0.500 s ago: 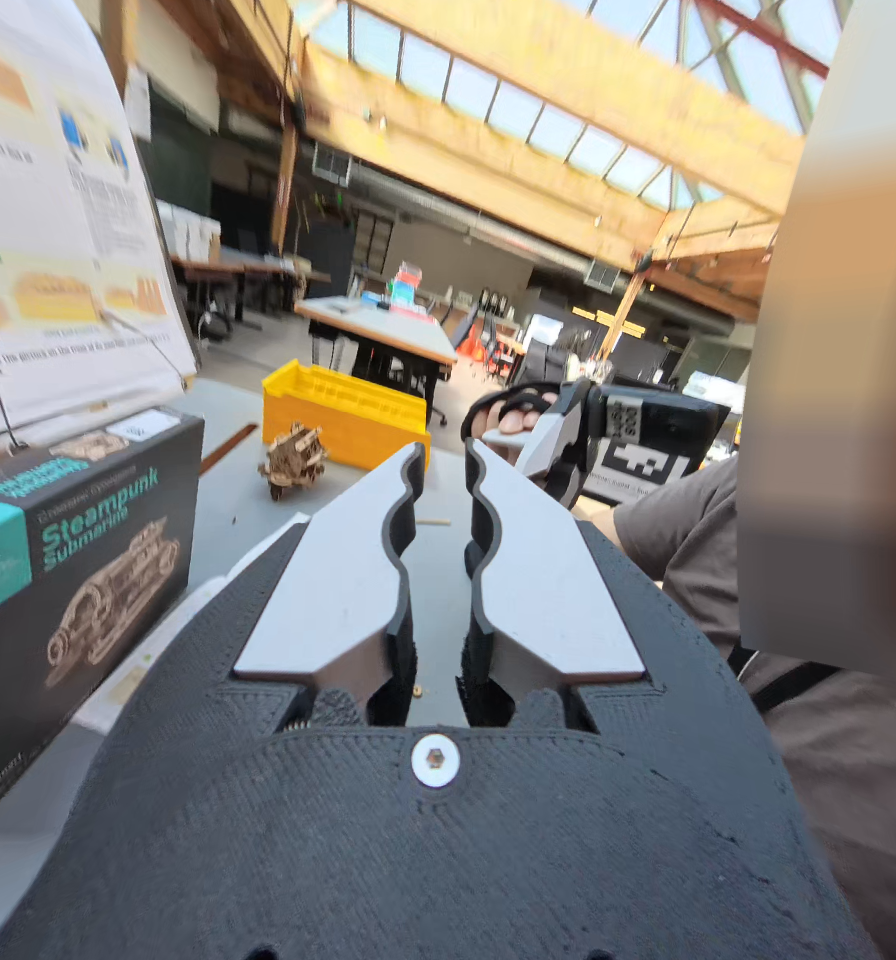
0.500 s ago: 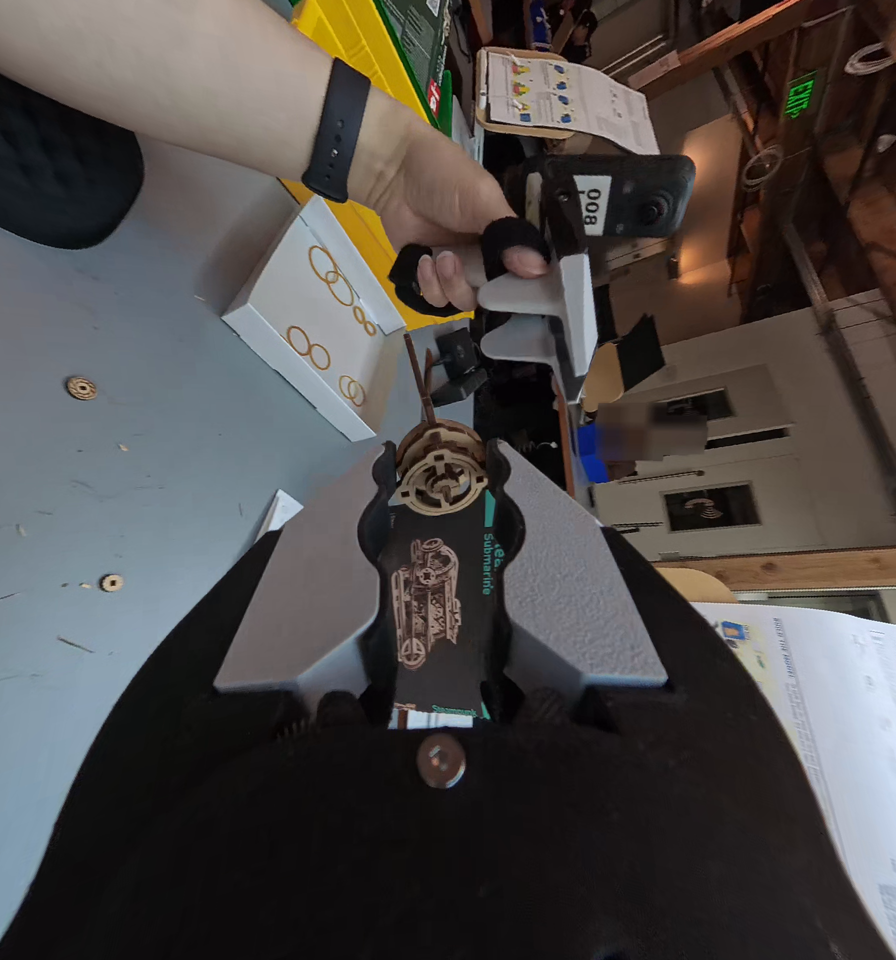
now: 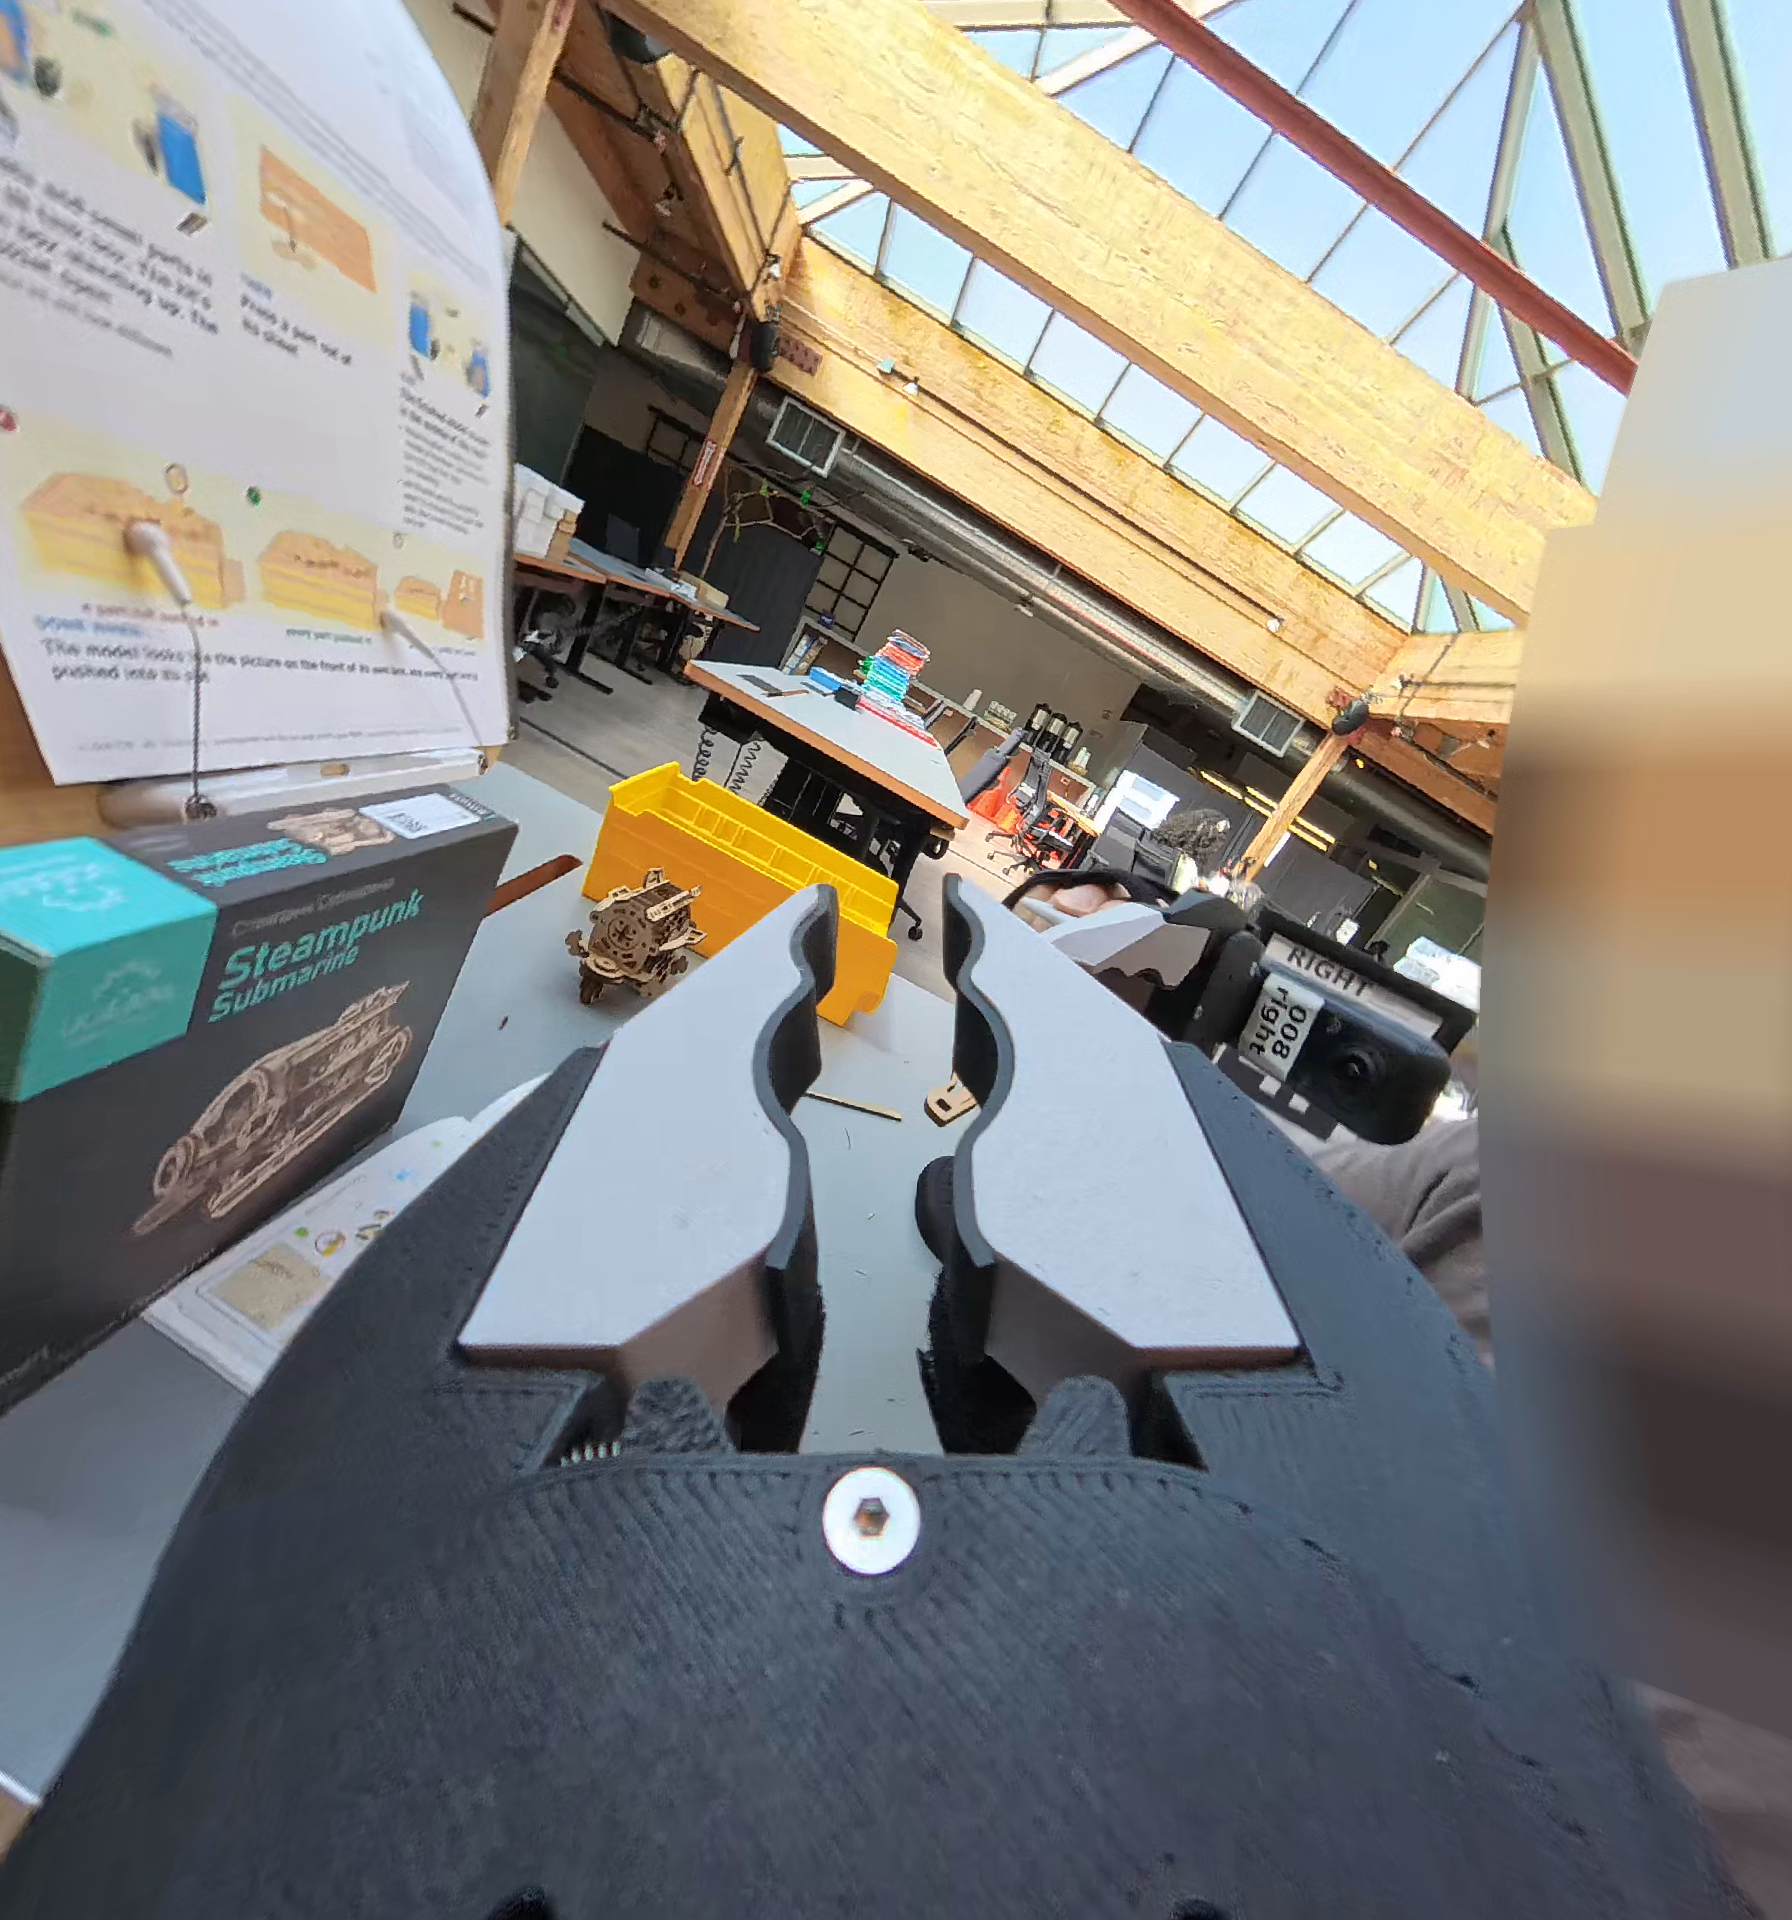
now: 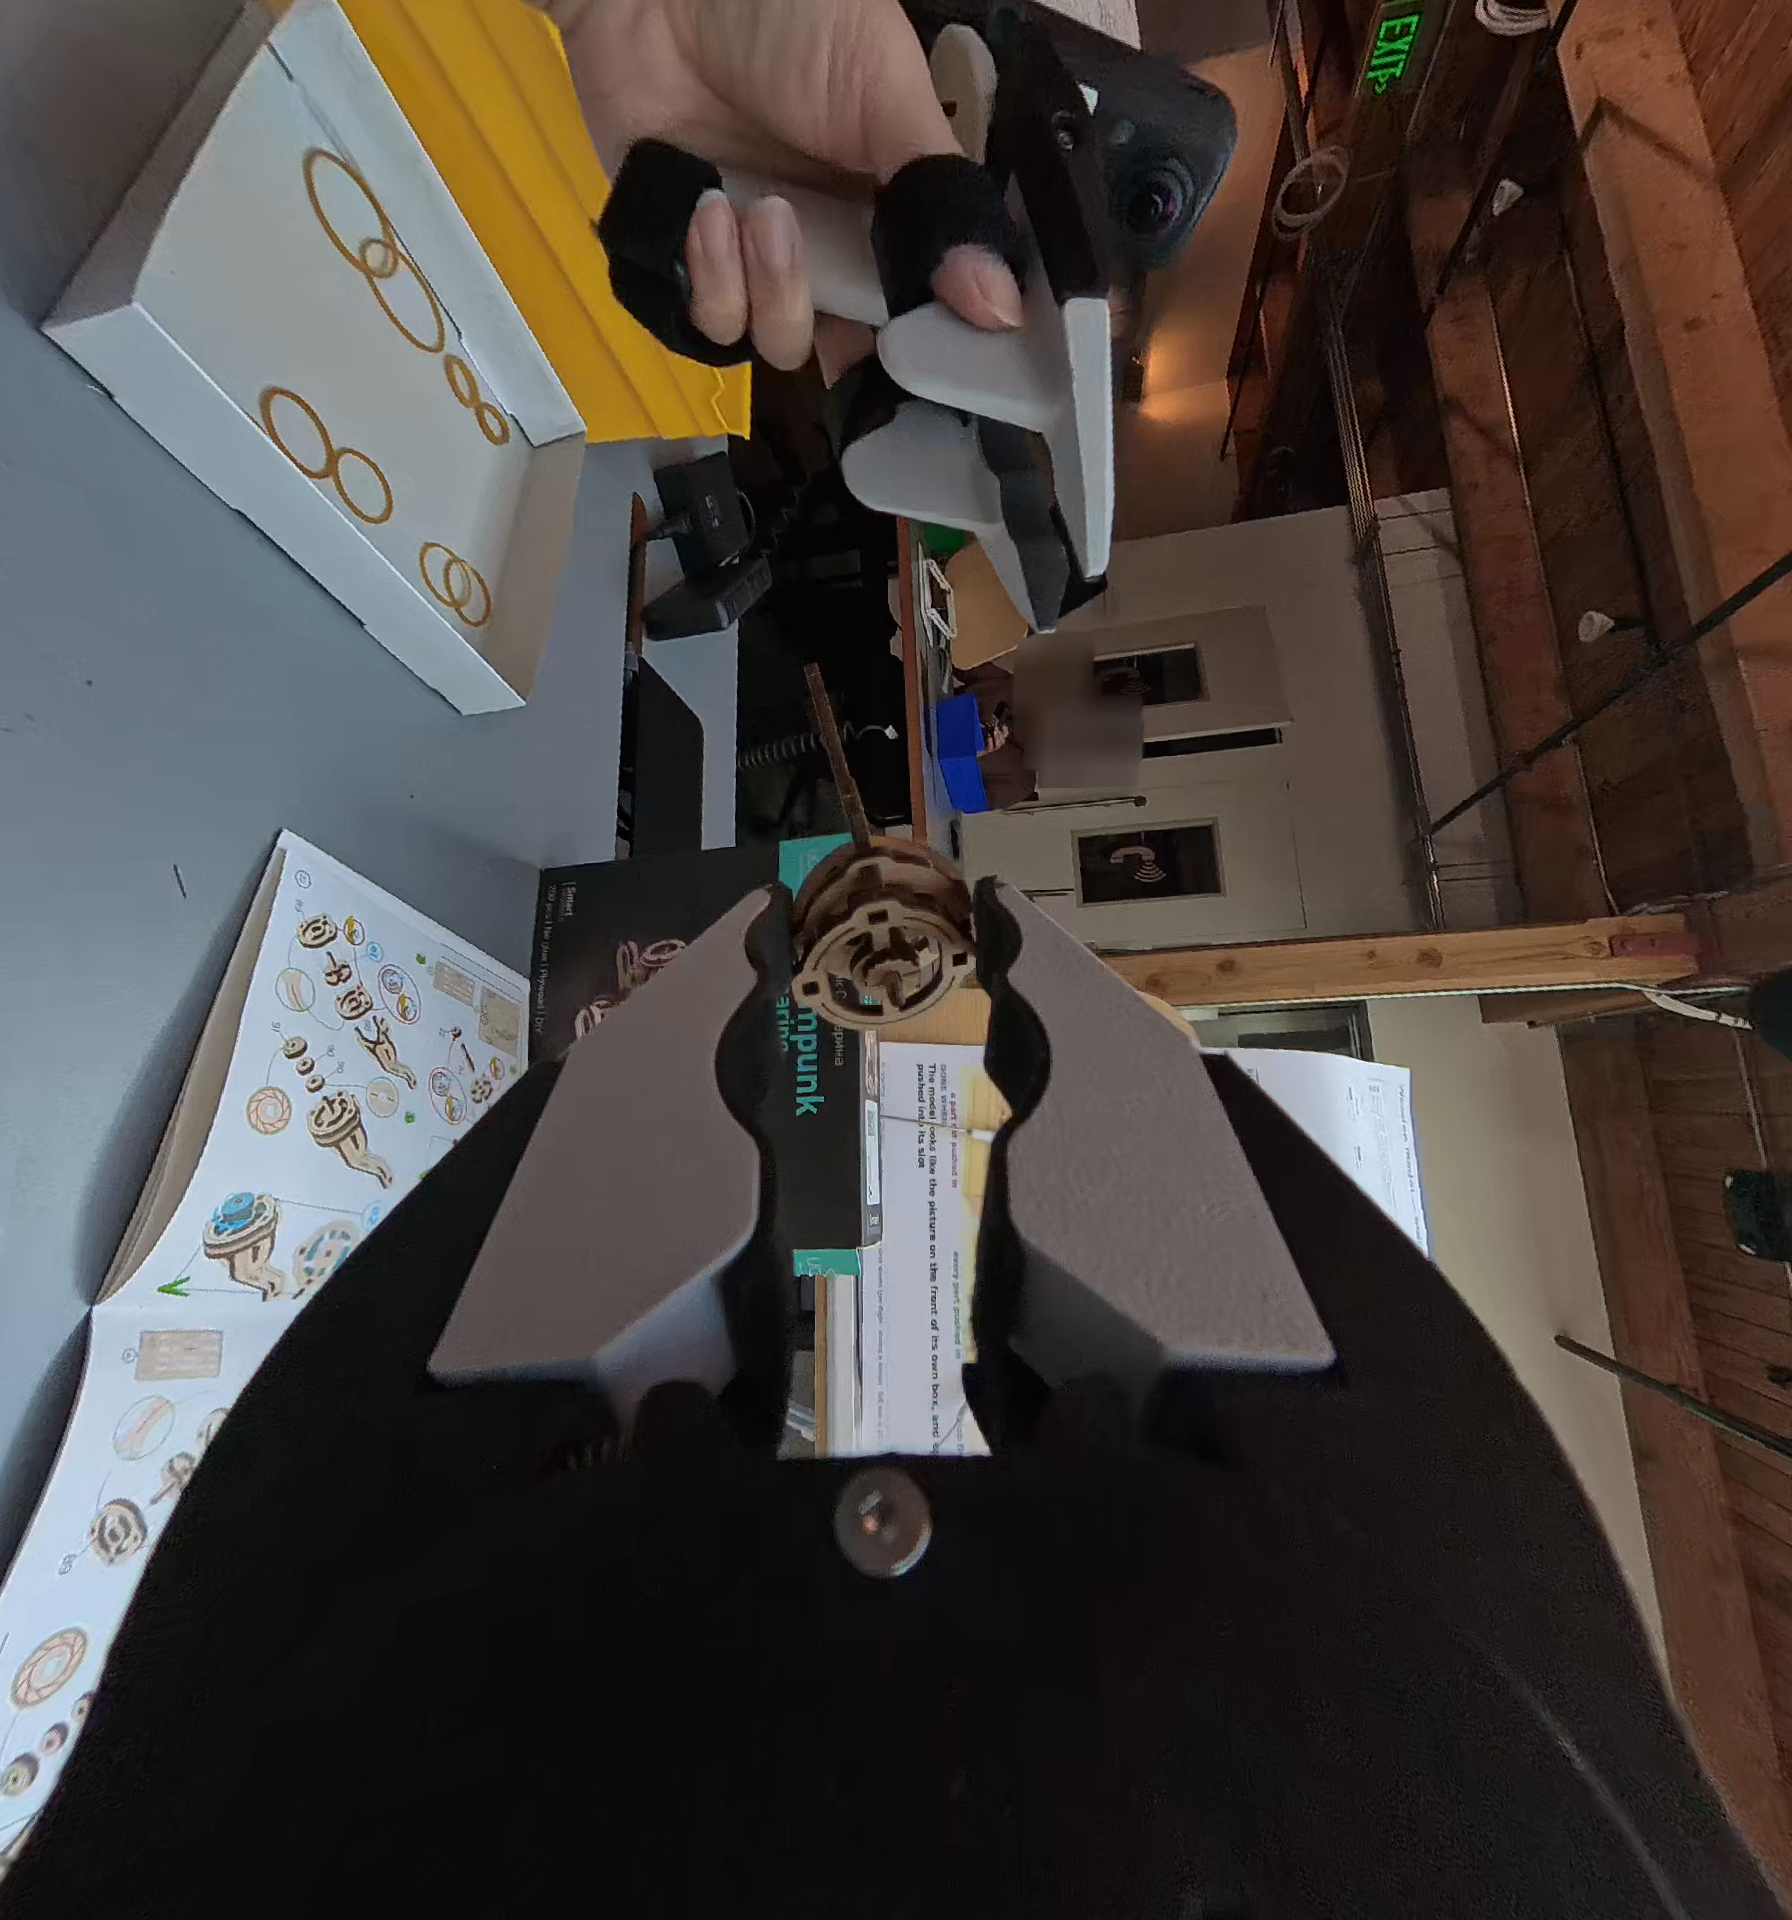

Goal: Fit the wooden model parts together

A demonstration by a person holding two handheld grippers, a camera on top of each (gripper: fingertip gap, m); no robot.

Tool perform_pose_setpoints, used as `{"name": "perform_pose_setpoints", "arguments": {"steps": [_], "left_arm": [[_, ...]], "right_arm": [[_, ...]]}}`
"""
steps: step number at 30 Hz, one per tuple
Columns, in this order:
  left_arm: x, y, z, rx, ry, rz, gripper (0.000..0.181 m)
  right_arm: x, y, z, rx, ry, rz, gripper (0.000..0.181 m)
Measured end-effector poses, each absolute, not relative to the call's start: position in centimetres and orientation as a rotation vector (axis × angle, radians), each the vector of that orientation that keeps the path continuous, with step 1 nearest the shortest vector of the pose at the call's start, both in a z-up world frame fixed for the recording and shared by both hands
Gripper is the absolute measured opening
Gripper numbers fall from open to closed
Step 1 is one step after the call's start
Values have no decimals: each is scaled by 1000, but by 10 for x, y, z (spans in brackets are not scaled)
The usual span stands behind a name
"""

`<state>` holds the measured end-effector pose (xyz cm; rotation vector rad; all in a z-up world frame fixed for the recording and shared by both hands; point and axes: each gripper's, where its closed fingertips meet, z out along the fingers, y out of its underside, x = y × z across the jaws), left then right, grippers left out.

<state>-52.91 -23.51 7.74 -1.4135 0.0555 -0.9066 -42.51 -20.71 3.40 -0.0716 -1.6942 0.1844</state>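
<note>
Gripping a round laser-cut wooden gear assembly (image 4: 884, 951) with a thin stick projecting from it, the right gripper (image 4: 876, 914) pinches the part at its fingertips. Beyond that part, the left gripper (image 3: 884, 914) hangs with jaws narrowly parted, holding nothing. A small brown wooden model body (image 3: 634, 945) stands on the grey table (image 3: 518, 966), just beside a yellow plastic bin (image 3: 736, 862).

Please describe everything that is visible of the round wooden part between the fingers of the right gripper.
The round wooden part is a small disc-shaped assembly of pale, laser-cut plywood, with slotted cut-outs around a central hub. A thin dark rod rises from it, away from the camera. The right gripper pinches it at the fingertips, one finger on each side. It is held in the air, in front of the dark kit box.
</note>
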Motion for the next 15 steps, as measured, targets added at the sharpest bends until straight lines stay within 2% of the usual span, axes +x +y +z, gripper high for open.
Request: {"name": "perform_pose_setpoints", "arguments": {"steps": [5,7,10,15], "left_arm": [[-542,-215,78,-1314,-268,-1146,18],[-544,-208,77,-1308,-334,-1093,18],[-529,-198,70,-1416,-319,-1003,20],[-483,-176,41,-1606,-242,-1124,21]], "right_arm": [[-435,-159,39,-255,-1601,19,34],[-436,-142,44,-307,-1523,0,34],[-437,-122,45,-348,-1440,-57,34],[-437,-119,45,-341,-1352,-70,34]]}}
